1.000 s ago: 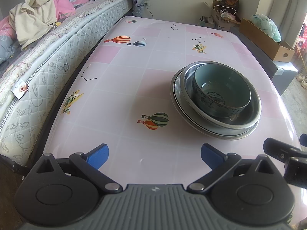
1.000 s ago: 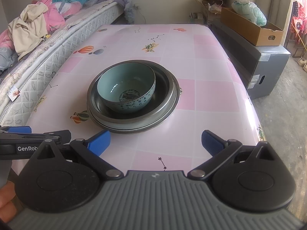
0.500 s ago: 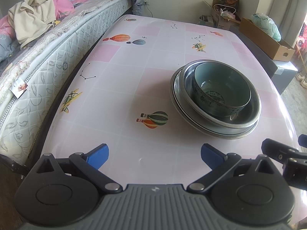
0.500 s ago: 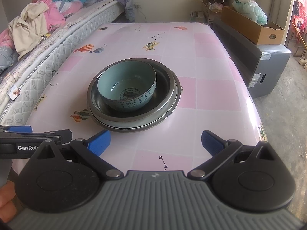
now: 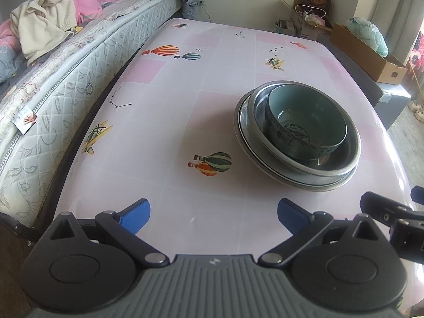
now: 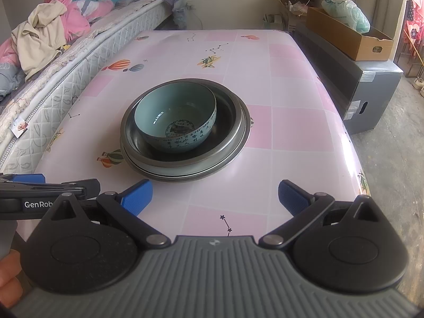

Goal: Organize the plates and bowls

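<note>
on the pink checked tabletop printed with hot-air balloons (image 6: 296, 122) sits one stack: a pale teal ceramic bowl with dark lettering round its side (image 6: 176, 120) rests inside a wide, shallow grey metal bowl (image 6: 230, 122), which sits on a grey plate with a thin rim (image 6: 185, 177). in the left wrist view the same stack lies right of centre: teal bowl (image 5: 304, 122), metal bowl (image 5: 341, 161), plate (image 5: 242, 124).

the left gripper (image 5: 213, 216) hovers low over the near edge of the table with its blue-padded fingers (image 5: 136, 214) spread wide apart and holding nothing. the right gripper (image 6: 215, 197) is just short of the stack, its blue fingers (image 6: 290, 197) likewise wide apart and empty. a quilted grey mattress piled with clothes (image 5: 53, 79) runs along the table's left side.
</note>
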A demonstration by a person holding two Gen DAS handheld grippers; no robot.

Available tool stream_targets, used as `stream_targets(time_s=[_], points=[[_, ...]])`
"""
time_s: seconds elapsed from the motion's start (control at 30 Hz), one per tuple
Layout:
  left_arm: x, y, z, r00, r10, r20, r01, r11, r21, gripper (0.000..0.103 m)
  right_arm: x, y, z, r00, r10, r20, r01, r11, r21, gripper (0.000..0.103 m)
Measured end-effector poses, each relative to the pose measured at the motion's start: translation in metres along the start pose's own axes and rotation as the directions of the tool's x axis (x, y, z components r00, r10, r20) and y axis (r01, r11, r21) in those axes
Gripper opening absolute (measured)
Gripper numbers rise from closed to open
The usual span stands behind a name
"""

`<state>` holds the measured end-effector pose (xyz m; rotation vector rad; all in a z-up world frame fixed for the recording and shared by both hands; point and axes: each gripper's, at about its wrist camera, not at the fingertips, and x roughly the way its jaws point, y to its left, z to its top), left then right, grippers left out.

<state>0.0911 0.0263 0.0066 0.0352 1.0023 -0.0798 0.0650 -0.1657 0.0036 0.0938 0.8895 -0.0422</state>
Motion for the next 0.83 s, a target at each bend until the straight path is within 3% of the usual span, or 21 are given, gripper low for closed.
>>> stream_targets(time_s=[0.83], points=[[-0.0001,-0.0001,-0.0017,1.0,-0.001,-0.003,0.001,1.0,-0.001,0.103,0.0012,-0.0002,-0.0021,1.0,0.0,-0.003,0.0,1.0,0.0,0.102]])
